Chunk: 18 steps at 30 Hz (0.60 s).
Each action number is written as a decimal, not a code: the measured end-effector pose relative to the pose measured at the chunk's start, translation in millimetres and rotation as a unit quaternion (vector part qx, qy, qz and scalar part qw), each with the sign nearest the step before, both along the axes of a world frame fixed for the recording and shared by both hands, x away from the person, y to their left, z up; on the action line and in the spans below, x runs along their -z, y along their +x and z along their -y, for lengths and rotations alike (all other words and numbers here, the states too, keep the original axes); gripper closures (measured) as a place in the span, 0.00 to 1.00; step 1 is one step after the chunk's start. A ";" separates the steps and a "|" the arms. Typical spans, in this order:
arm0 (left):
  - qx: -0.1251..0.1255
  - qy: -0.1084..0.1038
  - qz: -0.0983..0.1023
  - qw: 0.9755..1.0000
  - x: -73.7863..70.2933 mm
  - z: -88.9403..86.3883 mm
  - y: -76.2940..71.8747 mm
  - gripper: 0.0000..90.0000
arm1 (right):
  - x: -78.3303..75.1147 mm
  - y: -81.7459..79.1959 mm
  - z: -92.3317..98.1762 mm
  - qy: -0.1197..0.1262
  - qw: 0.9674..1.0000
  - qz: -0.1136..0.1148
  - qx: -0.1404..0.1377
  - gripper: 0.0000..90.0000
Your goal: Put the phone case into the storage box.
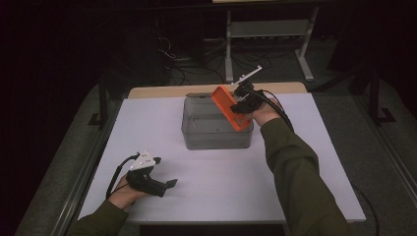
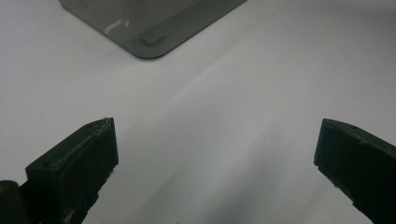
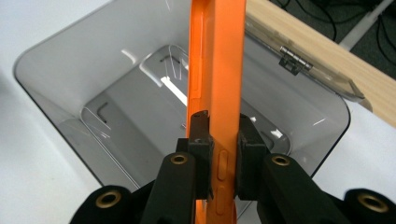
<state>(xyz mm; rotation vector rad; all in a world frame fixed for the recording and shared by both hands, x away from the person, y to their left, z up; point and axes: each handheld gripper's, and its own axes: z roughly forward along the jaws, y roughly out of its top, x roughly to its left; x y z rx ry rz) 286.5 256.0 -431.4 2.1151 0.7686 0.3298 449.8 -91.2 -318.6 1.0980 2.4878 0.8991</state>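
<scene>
My right gripper (image 1: 239, 104) is shut on an orange phone case (image 1: 229, 107), holding it tilted over the right side of a clear grey plastic bin (image 1: 196, 135). Seen from the right gripper view, the orange case (image 3: 217, 70) stands edge-on between the pads of the gripper (image 3: 219, 140), above the open bin (image 3: 70, 65), whose inside looks empty. My left gripper (image 1: 169, 183) rests near the table's front left, open, with nothing between its jaws. The left gripper view has both fingers (image 2: 79, 163) wide apart over the white table, with a corner of the bin (image 2: 149, 32) ahead.
The white tabletop (image 1: 206, 182) has a wooden strip (image 1: 162, 91) along its far edge. The bin's hinged lid (image 3: 308, 60) lies open behind it. A metal shelf frame (image 1: 268, 29) and cables stand on the dark floor beyond the table.
</scene>
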 end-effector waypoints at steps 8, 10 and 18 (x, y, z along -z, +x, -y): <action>-0.001 -0.001 0.000 1.000 -0.1 -0.2 -0.1 0.00 | 11.1 9.9 -4.5 -0.015 0.999 -0.032 0.010 0.88; -0.002 -0.001 0.001 1.000 -0.2 -0.2 0.0 0.00 | 14.4 12.2 -5.8 -0.022 0.999 -0.040 0.014 0.88; -0.002 0.000 0.001 1.000 -0.4 -0.4 -0.1 0.00 | 25.2 20.7 -9.0 -0.041 0.995 -0.077 0.039 0.88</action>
